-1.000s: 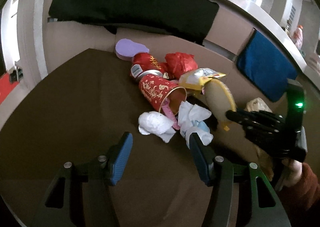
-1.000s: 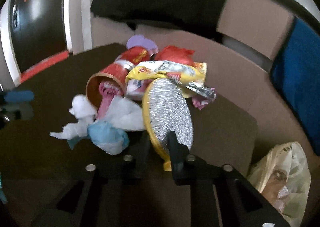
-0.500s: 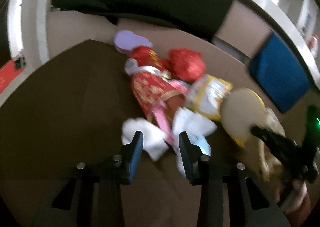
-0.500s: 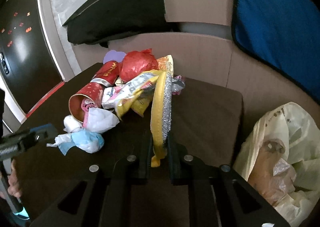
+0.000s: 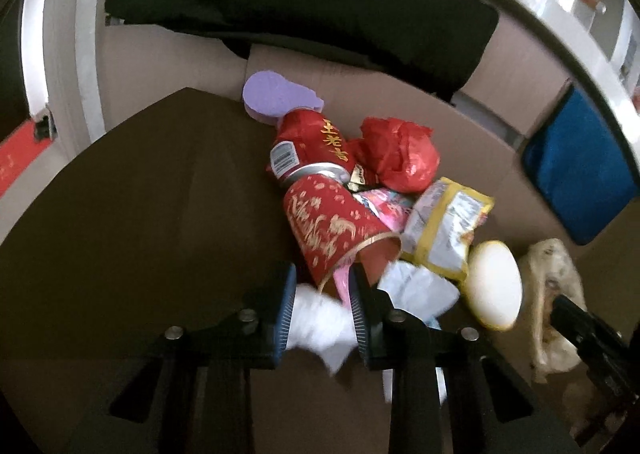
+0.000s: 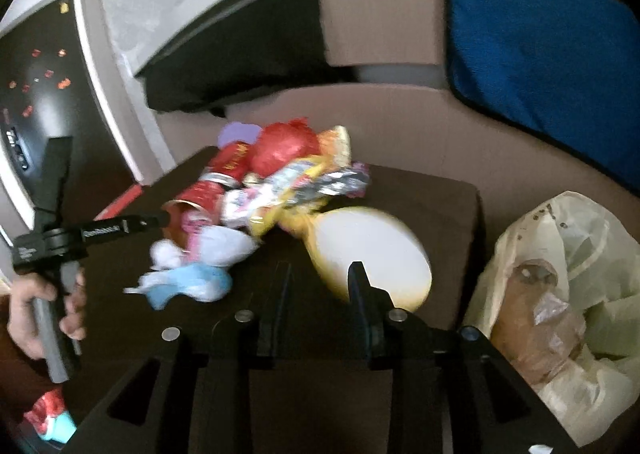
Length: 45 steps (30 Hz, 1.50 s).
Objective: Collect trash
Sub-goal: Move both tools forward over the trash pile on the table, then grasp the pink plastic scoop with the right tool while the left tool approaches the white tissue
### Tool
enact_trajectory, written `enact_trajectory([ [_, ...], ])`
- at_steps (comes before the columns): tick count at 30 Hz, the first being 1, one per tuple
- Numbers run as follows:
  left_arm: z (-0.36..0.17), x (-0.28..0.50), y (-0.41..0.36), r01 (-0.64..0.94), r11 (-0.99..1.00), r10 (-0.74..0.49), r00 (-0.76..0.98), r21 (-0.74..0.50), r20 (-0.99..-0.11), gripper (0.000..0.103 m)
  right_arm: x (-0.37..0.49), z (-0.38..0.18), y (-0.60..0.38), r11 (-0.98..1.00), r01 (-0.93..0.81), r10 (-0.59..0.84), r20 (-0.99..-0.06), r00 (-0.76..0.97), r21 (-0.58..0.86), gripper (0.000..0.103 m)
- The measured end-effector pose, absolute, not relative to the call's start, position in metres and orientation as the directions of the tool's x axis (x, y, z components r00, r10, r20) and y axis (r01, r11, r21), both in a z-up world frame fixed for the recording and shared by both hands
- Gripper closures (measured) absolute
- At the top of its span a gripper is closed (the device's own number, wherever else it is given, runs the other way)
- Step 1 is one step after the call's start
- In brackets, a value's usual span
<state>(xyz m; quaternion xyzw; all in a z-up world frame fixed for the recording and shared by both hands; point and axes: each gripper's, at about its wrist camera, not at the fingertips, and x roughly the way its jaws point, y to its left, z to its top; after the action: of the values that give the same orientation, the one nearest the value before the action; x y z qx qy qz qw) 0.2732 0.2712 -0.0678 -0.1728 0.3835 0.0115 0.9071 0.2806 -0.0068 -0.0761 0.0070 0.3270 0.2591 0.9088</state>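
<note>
A trash pile lies on the brown table [image 5: 140, 213]: a red paper cup [image 5: 332, 230], a red can [image 5: 312, 145], a red plastic bag [image 5: 400, 157] and a yellow snack wrapper [image 5: 444, 225]. My left gripper [image 5: 322, 294] is closing on a crumpled white tissue [image 5: 316, 318], which fills the gap between the blue pads. My right gripper [image 6: 320, 282] is opening with nothing between its fingers. A round yellow-rimmed disc [image 6: 372, 254] lies loose just beyond its right finger. A pale trash bag [image 6: 560, 294] sags open at the right.
A blue tissue [image 6: 192, 282] lies by the pile and a purple foam piece [image 5: 276, 97] behind the can. A sofa with a black cushion [image 5: 300, 5] and a blue cushion [image 6: 540, 53] stands behind. A hand [image 6: 44, 294] holds the left gripper's handle.
My left gripper went forward and narrowed around the white tissue. My right gripper carried the disc rightward toward the bag, rolled, and opened; the disc dropped out of its jaws.
</note>
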Motion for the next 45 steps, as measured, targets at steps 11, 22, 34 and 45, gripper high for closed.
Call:
enact_trajectory([
  [11, -0.048, 0.181, 0.317, -0.176, 0.942, -0.036, 0.793, -0.285, -0.608, 0.075, 0.302, -0.081, 0.13, 0.726, -0.661, 0.572, -0.701, 0.426, 0.191, 0.075],
  [22, -0.069, 0.162, 0.365, -0.218, 0.887, -0.1, 0.771, -0.408, -0.629, 0.074, 0.347, -0.138, 0.182, 0.79, -0.603, 0.427, -0.805, 0.411, 0.111, 0.076],
  [34, -0.077, 0.178, 0.32, -0.14, 0.897, -0.183, 0.745, -0.418, -0.642, 0.074, 0.272, -0.102, 0.099, 0.788, -0.592, 0.493, -0.749, 0.444, 0.168, 0.096],
  [45, -0.064, 0.201, 0.268, -0.042, 0.931, -0.223, 0.72, -0.363, -0.657, 0.074, 0.265, -0.068, 0.05, 0.8, -0.553, 0.563, -0.61, 0.558, 0.232, 0.065],
])
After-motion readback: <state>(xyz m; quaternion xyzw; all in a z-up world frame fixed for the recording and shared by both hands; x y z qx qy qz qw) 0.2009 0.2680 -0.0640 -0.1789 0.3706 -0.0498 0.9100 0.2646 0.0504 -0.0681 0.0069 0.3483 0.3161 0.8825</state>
